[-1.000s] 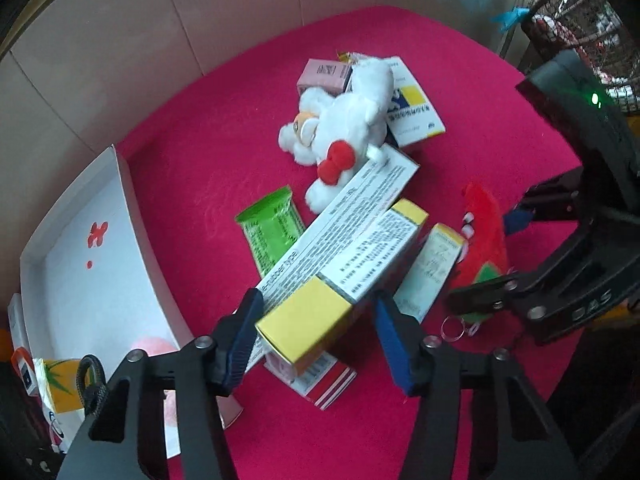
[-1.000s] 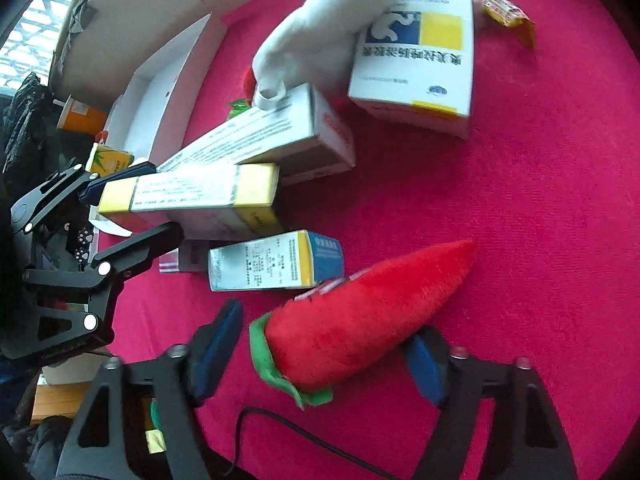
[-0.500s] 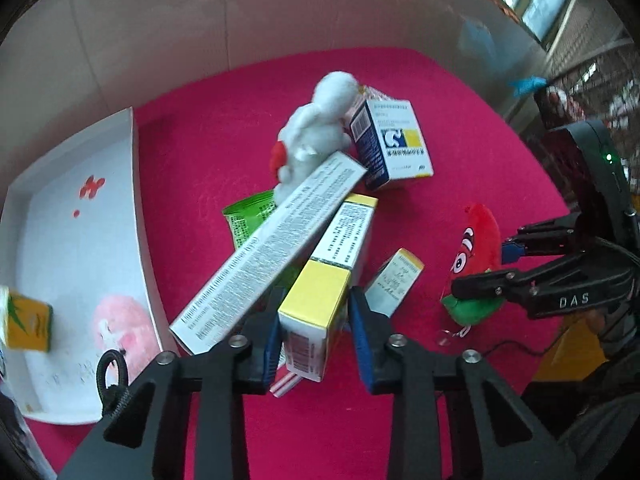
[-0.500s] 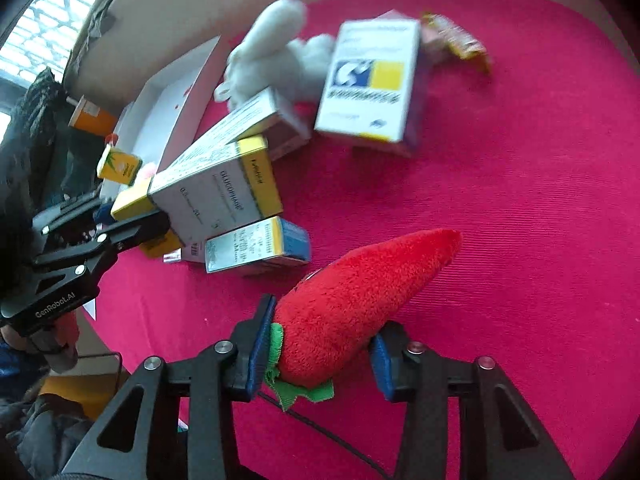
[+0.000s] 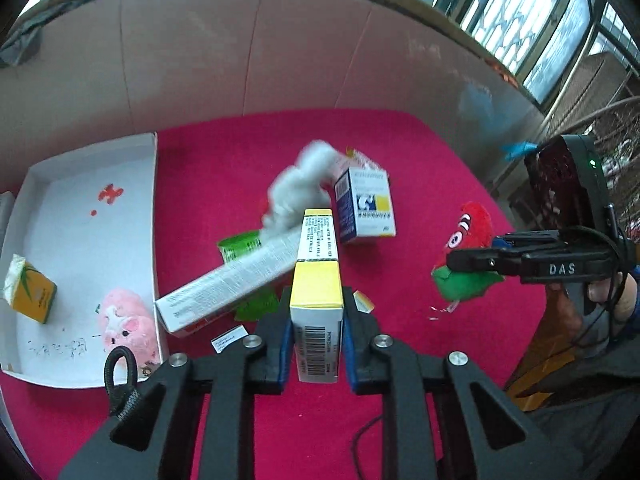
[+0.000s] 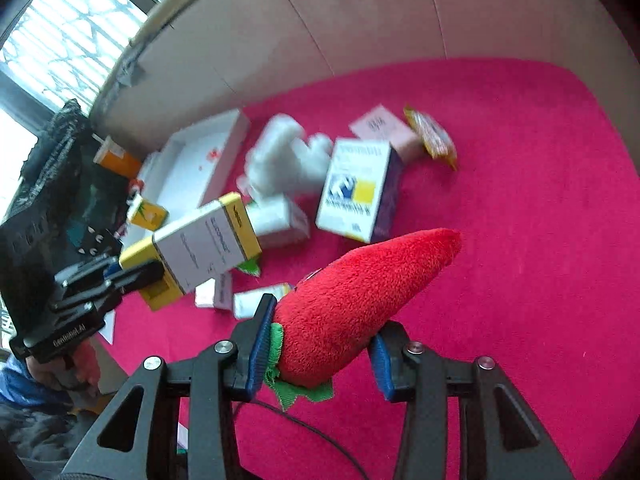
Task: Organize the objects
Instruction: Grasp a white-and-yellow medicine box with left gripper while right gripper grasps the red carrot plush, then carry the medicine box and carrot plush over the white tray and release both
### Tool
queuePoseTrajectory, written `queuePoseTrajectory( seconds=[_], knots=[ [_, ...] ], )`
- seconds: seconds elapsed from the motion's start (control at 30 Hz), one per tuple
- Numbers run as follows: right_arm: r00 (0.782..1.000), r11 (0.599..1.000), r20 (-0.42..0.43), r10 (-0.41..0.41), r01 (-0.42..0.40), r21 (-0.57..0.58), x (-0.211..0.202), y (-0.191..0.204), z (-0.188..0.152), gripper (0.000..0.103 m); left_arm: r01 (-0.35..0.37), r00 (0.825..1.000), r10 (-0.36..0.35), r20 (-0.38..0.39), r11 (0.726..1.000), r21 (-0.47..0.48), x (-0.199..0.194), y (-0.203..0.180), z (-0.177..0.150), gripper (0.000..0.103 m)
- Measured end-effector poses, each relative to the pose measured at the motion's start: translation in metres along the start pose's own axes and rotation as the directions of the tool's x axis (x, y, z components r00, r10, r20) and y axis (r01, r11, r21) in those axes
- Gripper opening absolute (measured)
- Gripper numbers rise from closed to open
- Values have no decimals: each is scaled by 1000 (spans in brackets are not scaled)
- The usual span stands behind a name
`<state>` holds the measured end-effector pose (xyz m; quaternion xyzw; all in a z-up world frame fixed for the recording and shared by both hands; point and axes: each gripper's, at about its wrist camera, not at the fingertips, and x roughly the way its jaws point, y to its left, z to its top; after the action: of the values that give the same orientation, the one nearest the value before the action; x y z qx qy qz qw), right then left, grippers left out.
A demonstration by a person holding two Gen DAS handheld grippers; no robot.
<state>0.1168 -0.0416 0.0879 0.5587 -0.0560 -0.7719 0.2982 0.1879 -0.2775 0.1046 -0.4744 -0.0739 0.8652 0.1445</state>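
My left gripper [image 5: 316,332] is shut on a yellow-ended white box [image 5: 317,280] and holds it above the red cloth; the box also shows in the right wrist view [image 6: 200,252]. My right gripper [image 6: 320,344] is shut on a red plush carrot [image 6: 360,300] with green leaves, lifted off the cloth; the carrot also shows in the left wrist view [image 5: 466,244]. A white tray [image 5: 156,216] at the left holds a pink plush [image 5: 124,324] and a small yellow box [image 5: 30,294].
On the red cloth [image 5: 420,184] lie a long white box [image 5: 228,284], a white plush [image 5: 300,188], a blue-and-yellow box [image 5: 366,208], a green packet [image 5: 240,244] and small boxes. A pink box [image 6: 384,130] and a snack packet [image 6: 432,140] lie farther back. A wall stands behind.
Both grippers closed on their objects and lifted them: the left raised the yellow-ended box, the right raised the plush carrot. Both views pulled back from the cloth.
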Motion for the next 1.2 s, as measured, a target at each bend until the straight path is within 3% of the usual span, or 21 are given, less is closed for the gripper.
queuePoseTrajectory(
  seconds=[0.17, 0.37, 0.63, 1.2],
  knots=[
    [999, 999, 36, 25, -23, -36, -11, 16, 15, 46, -19, 998, 20, 61, 1000, -23, -25, 1, 1, 19],
    [997, 994, 47, 56, -51, -96, -7, 44, 31, 46, -104, 987, 112, 113, 992, -76, -48, 15, 0, 19],
    [997, 983, 25, 73, -68, -173, 5, 76, 43, 46, -259, 947, 284, 149, 951, -171, -77, 42, -4, 19],
    [996, 920, -13, 87, -85, -383, 42, 176, 92, 46, -329, 912, 378, 160, 906, -266, -98, 113, -2, 19]
  ],
)
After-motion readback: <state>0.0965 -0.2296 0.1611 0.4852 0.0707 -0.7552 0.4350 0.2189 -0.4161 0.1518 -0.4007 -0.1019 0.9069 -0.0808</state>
